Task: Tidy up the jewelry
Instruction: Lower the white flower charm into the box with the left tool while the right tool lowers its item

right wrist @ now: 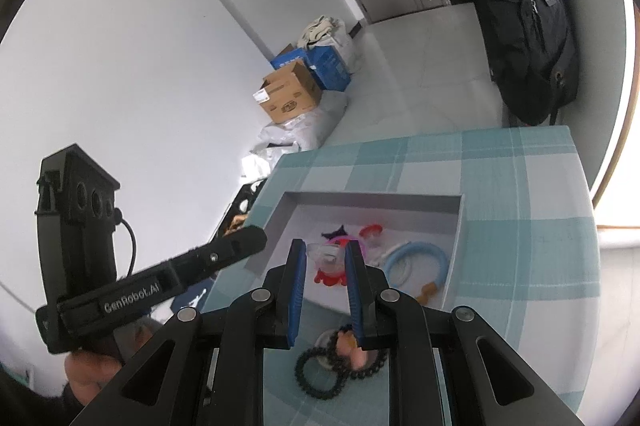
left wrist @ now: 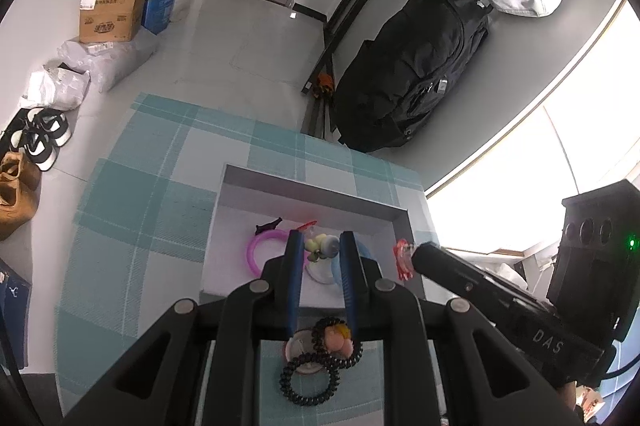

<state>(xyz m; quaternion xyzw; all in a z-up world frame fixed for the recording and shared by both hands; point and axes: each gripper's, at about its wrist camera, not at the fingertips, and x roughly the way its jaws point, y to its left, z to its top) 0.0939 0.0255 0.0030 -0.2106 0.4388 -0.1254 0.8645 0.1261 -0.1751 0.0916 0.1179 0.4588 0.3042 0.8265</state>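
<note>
Red clip: light, rigid, brittle; pinched by right gripper over tray.
Left gripper: fingers spread, empty.
Coil ties: springy, six o'clock; grip across coil.

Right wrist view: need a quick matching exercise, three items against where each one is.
Things:
1. blue ring
2. black coil hair ties
3. red clip

Places:
a. on the checked cloth, outside the tray
b. between the fingers of the right gripper
c. lying inside the tray

Pairs: 1-c, 2-a, 3-b
</note>
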